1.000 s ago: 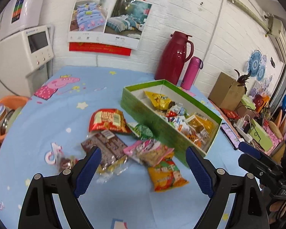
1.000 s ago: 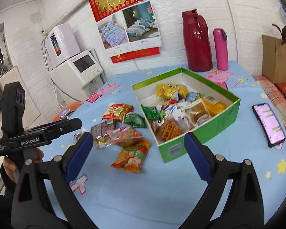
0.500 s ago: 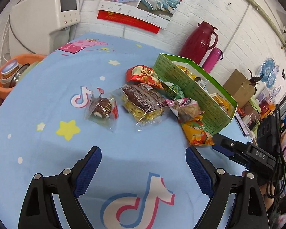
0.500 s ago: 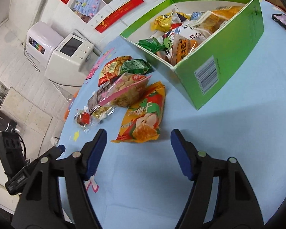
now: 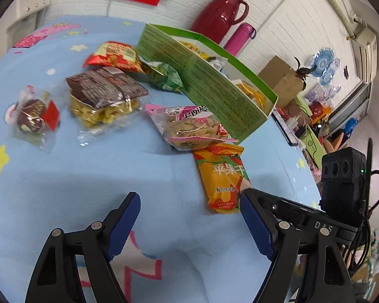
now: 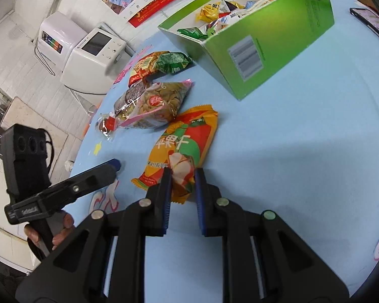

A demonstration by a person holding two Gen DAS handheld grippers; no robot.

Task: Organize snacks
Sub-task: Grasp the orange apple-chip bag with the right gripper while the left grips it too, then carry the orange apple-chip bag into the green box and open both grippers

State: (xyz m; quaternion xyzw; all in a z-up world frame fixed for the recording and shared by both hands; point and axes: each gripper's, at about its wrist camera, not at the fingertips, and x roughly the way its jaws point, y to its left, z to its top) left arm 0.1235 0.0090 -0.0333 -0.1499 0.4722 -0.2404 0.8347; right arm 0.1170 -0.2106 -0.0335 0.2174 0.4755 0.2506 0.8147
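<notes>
Pinching the near end of the orange apple-chip packet (image 6: 183,149), the right gripper (image 6: 182,176) has its blue pads drawn in narrow, each pressed against the wrapper's crinkled corner, and the packet lies flat on the blue tablecloth (image 6: 290,164), near the corner of the green box (image 6: 265,38). Over on the left, the left gripper (image 5: 189,217) hangs wide apart above bare cloth, holding nothing, its right fingertip just beside the same packet's near edge in the left wrist view. Six loose packets on the table, count them: the orange one, a pink-trimmed bag of crisps (image 5: 192,128) touching its far end, a brown-labelled clear bag (image 5: 106,96) further left, a small clear wrapper with a dark sweet (image 5: 34,118) at far left, then a red packet (image 5: 113,56) and a green packet (image 5: 164,75) up by the box wall. One box, open-topped, with several more snacks inside, too jumbled to count. Beyond it stand one dark red flask (image 5: 219,12) and one pink bottle (image 5: 240,38) against the white brick wall.
</notes>
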